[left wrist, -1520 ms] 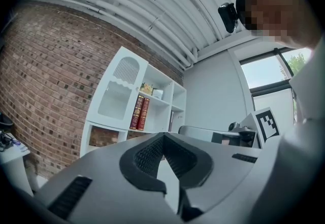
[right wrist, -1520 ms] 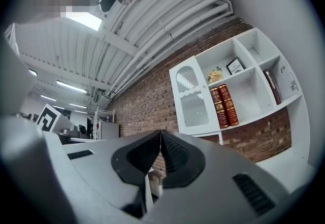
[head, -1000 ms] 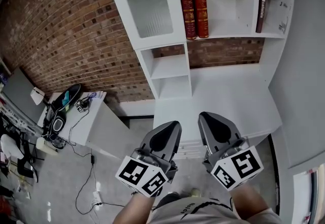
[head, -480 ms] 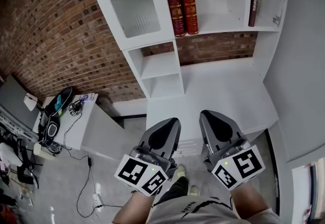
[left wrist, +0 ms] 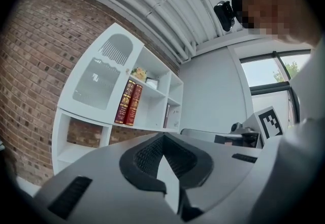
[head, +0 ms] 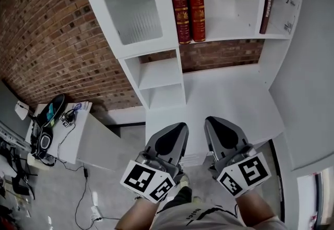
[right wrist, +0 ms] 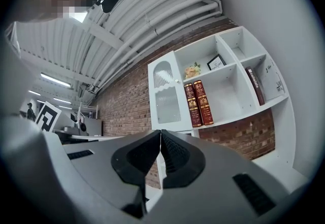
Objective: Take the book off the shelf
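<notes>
Both grippers hover side by side in front of the white shelf unit (head: 172, 51), above the front edge of the white desk (head: 235, 93) that runs out from its base, well apart from every compartment. The left gripper (head: 175, 132) has its jaws pressed together at the tips with nothing between them. The right gripper (head: 215, 125) is the same, jaws together and empty. In the unit's wide middle compartment two red books (head: 188, 10) with gilt spines stand upright, touching each other, against the compartment's left wall. In the narrow compartment at the unit's right end, a dark book (head: 266, 11) stands against the left wall, with a white printed sheet (head: 287, 19) at the other side. The row above holds a bunch of pale flowers (right wrist: 192, 70) and, beside it, a framed picture (right wrist: 217, 61). The unit's upper left is a cabinet with a ribbed glass door (head: 133, 12); what lies behind the glass cannot be made out. Two open cubbies (head: 159, 83) are stacked beneath it. A brick wall (head: 52, 31) backs the unit, and to the unit's left a smaller desk (head: 73, 137) carries dark gear and cables.
</notes>
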